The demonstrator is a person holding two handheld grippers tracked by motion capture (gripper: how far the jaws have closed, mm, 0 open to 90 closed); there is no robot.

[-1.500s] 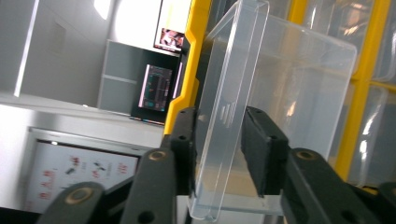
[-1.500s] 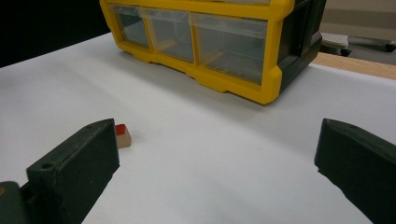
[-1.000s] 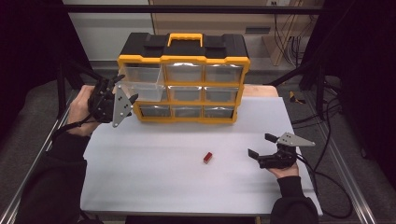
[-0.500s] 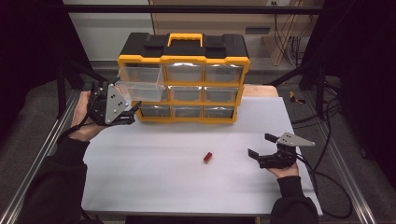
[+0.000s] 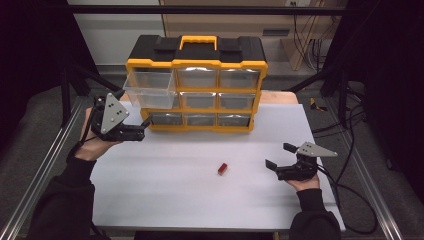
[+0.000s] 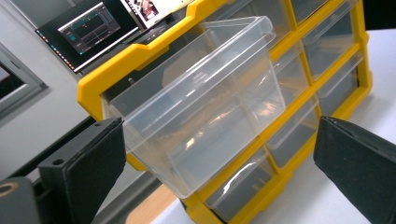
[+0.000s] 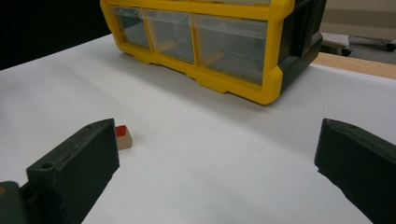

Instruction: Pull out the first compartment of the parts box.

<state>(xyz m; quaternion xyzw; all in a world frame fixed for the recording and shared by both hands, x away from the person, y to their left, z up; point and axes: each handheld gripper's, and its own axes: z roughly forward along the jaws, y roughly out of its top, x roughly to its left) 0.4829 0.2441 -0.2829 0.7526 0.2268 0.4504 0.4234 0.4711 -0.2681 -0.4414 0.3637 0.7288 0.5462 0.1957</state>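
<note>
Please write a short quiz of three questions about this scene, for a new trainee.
1. True or false: the top-left drawer of the cabinet is pulled out.
2. What lies on the table between the two grippers? A) a red block B) a blue screw C) a coin
3. Are the fingers of the right gripper open or shut?

Key
1. True. It sticks out of the yellow frame, clear and empty, in front of the left gripper, whose fingers have just been opening with nothing between them.
2. A, the red block.
3. Open, with nothing between them.
</note>
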